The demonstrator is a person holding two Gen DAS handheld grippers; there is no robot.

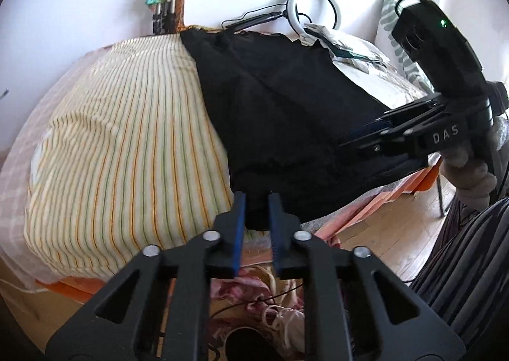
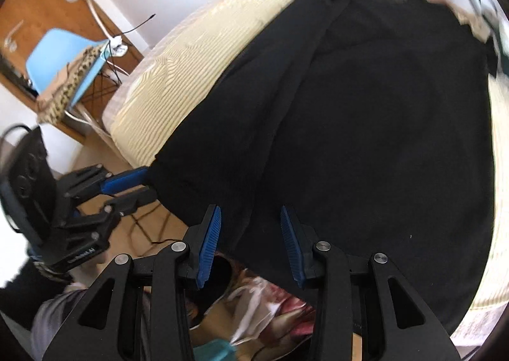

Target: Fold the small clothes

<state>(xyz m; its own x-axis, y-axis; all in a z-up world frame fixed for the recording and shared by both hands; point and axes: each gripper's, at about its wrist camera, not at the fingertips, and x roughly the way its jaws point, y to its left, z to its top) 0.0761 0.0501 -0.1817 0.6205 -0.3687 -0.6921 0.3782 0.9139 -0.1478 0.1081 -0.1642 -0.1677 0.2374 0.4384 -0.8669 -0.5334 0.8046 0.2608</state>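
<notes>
You have the black garment [image 1: 286, 113] spread over the striped bedcover [image 1: 127, 138], filling the centre and right of the left wrist view and most of the right wrist view, with its near hem hanging off the bed edge at the bottom of both frames. No finished fold shows yet; a long ridge runs down the cloth from the upper middle to the lower middle of the right wrist view, which may be a seam or a first lengthwise lap, you cannot tell which. Your left gripper [image 1: 257, 202] is parted only narrowly at the hem's lower corner, and whether it pinches cloth is unclear. Your right gripper [image 2: 250, 218] is spread wide at the hem, gripping nothing. Judged from this, nearly all the folding remains.
</notes>
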